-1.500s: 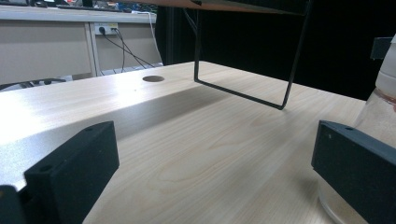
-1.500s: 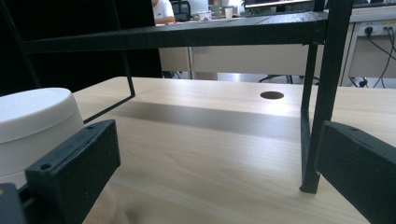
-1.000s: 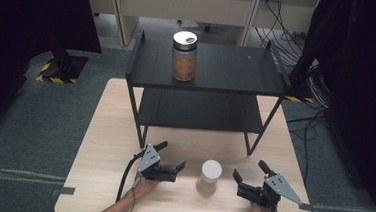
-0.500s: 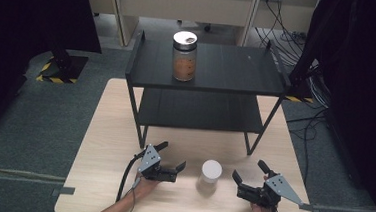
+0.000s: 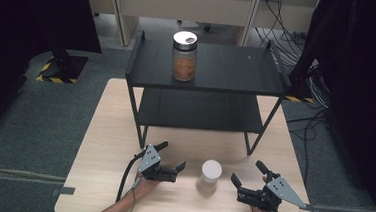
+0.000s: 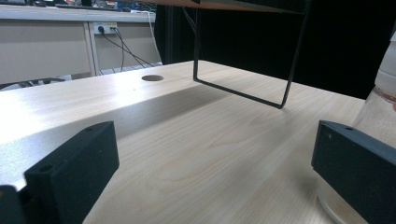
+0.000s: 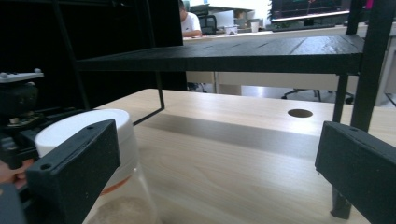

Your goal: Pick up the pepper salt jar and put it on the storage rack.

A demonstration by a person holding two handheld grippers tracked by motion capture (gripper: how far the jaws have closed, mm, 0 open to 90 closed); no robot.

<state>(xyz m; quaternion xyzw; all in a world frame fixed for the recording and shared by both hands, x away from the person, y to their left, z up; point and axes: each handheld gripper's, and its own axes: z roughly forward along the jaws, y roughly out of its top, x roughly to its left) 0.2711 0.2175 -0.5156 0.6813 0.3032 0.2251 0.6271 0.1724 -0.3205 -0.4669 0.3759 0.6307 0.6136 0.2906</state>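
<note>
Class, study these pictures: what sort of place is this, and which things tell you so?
Probably an office or lab workroom: a wooden table with a cable hole, loose cables plugged into a wall socket, and an office chair behind.

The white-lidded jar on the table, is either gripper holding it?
No. The white-lidded jar stands free on the table, between the open left gripper and right gripper.

A black two-tier shelf (image 5: 238, 69) is set at the table's (image 5: 109, 130) twelve o'clock end. A brown-filled jar with a metal lid (image 5: 184, 55) is stood upright on its top tier, toward nine o'clock. Cables (image 5: 315, 120) are strewn on the floor at two o'clock.
</note>
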